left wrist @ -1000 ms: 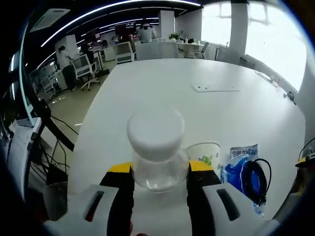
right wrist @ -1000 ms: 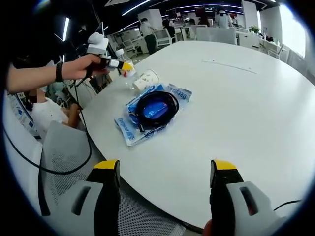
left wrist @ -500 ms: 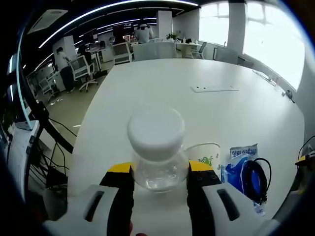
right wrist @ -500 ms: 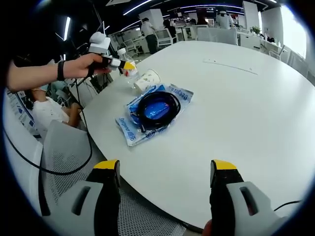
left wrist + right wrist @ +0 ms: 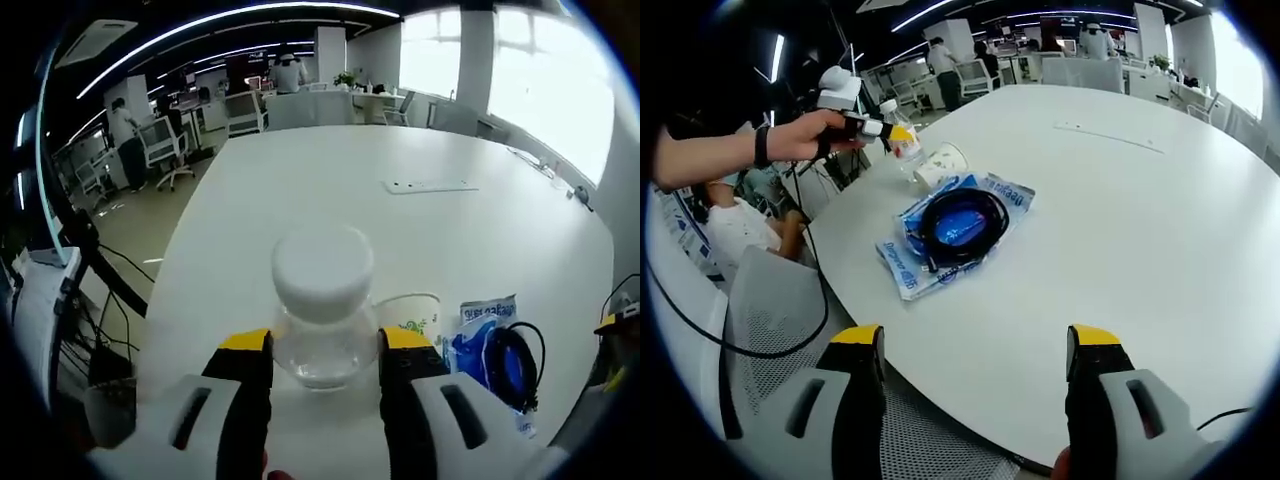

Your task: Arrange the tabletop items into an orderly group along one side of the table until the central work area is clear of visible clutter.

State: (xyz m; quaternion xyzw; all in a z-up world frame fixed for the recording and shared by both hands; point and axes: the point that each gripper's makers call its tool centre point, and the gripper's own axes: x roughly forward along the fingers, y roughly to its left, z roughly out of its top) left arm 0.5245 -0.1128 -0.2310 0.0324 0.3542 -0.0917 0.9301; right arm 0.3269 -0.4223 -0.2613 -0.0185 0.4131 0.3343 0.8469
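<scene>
1. At the left end of the row, the left gripper (image 5: 322, 350) held a clear bottle (image 5: 322, 320) with a white cap, its two jaws closed against the bottle's body. In the right gripper view the same gripper (image 5: 883, 129) was seen in a hand (image 5: 800, 135), with the bottle (image 5: 902, 142) at the near-left edge of the table (image 5: 1120, 220).

2. Just right of the bottle lay a paper cup (image 5: 415, 315) on its side, open mouth toward the left gripper view's camera; from the right gripper view the cup (image 5: 940, 165) sat just beside the bottle, and whether the two touched could not be told.

3. Further right lay a blue packet (image 5: 488, 345) with a coiled black cable (image 5: 512, 360) on top of it. The packet (image 5: 955, 235) lay with its long axis along the table edge, and the cable (image 5: 962, 218) rested across its middle.

4. The right gripper (image 5: 975, 365) hovered with its jaws wide apart and nothing between them, off the table edge and well apart from the packet.

5. The coming move seemed to turn on this: bottle, cup and packet ran in one line along the same edge, so the bottle likely only needed setting down upright at the cup's left. The left gripper was the nearer one.
</scene>
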